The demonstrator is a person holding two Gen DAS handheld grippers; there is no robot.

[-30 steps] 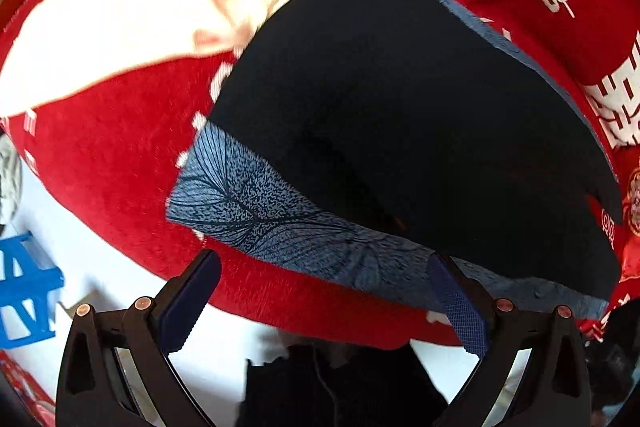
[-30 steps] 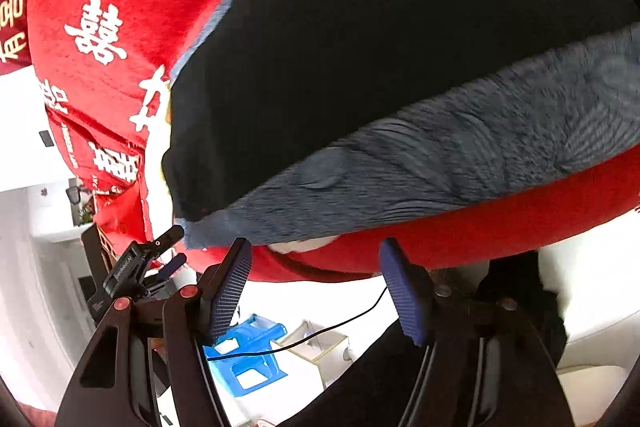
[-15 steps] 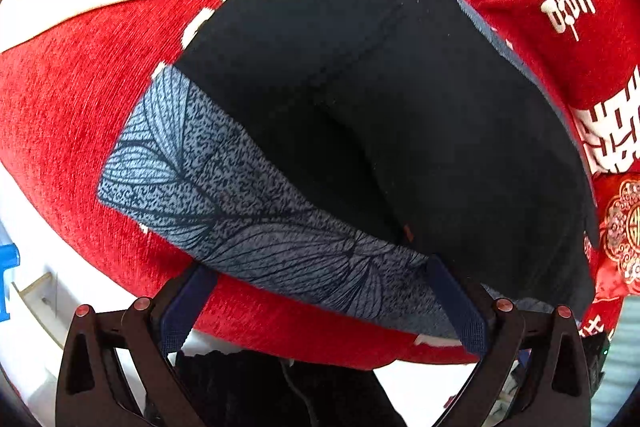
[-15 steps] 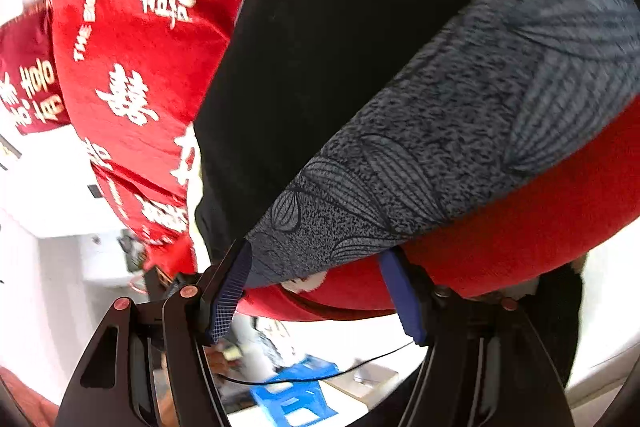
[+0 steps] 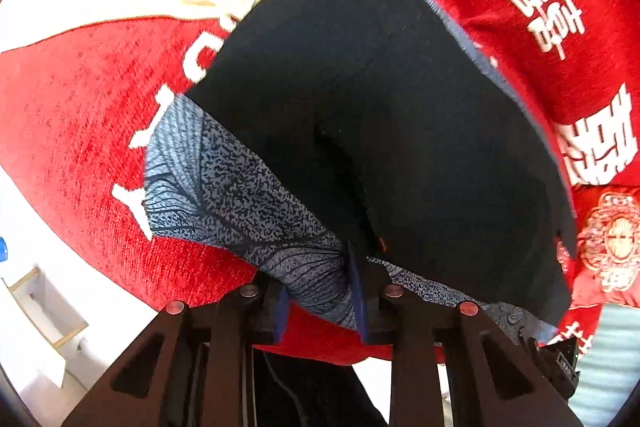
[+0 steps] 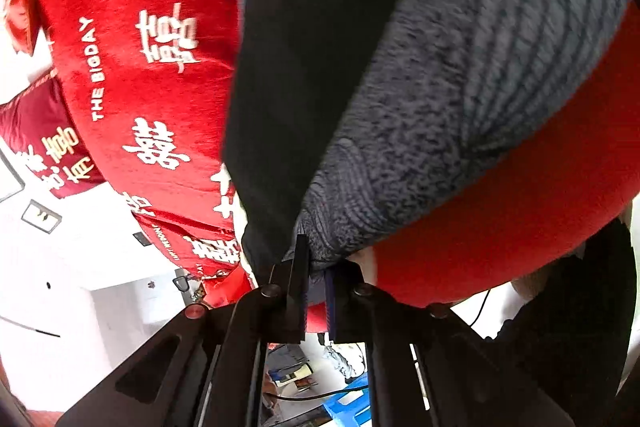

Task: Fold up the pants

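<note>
Left wrist view: the dark pants [image 5: 380, 115] are spread on a red cover [image 5: 80, 115], and their grey patterned hem [image 5: 248, 203] is bunched between the closing jaws of the left tool [image 5: 320, 291]. Right wrist view: the hem's corner [image 6: 320, 247] is pinched by the narrowed right tool [image 6: 316, 291]; no containers can be made out clearly.

— What changed?
— The left gripper [image 5: 320, 301], wide open before, is closing with the pants' patterned hem [image 5: 256, 211] bunched between its pads.
— And the right?
— The right gripper [image 6: 316, 283] has clamped onto the hem corner.
</note>
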